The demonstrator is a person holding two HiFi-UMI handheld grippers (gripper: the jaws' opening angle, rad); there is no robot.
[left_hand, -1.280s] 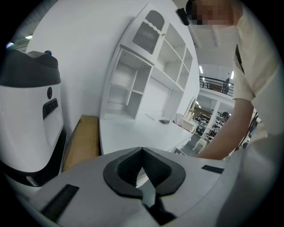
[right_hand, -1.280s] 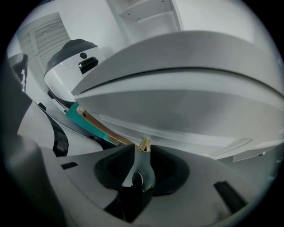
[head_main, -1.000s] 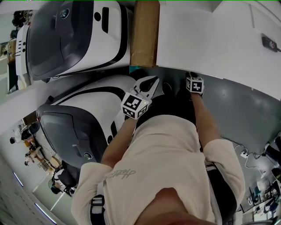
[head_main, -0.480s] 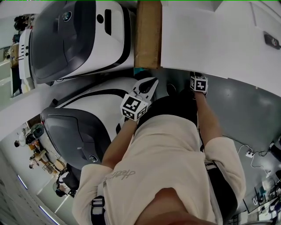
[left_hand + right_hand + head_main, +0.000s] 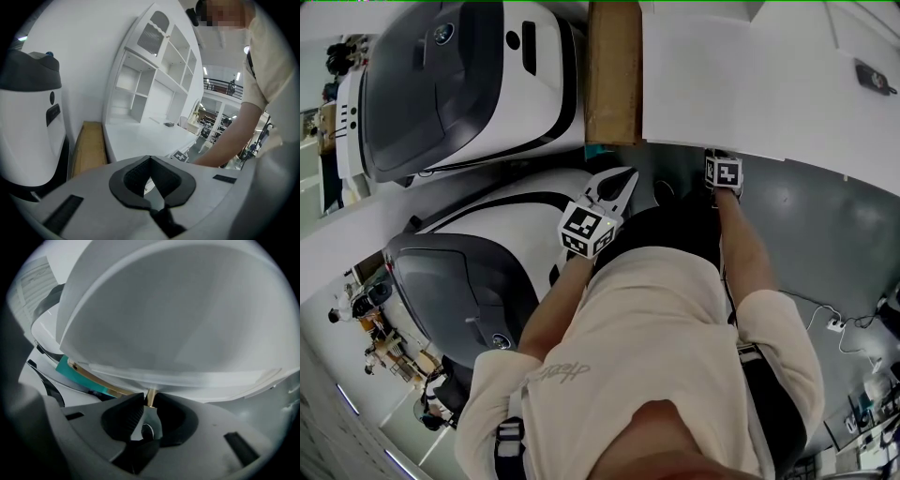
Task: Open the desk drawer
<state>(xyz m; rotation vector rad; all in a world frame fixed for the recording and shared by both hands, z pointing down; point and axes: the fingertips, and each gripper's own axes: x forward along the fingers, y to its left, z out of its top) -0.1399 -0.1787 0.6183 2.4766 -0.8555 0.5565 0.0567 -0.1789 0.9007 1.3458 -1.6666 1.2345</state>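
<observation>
Brass knob (image 5: pixel 151 393), stem pointing into right gripper (image 5: pixel 150 399), jaws just closing

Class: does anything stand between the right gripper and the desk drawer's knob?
Nothing visible does. The right gripper is at the front edge of the white desk, with the brass drawer knob directly between its jaws, which have just been closing onto it. The left gripper is off to the side, shut and empty.
</observation>
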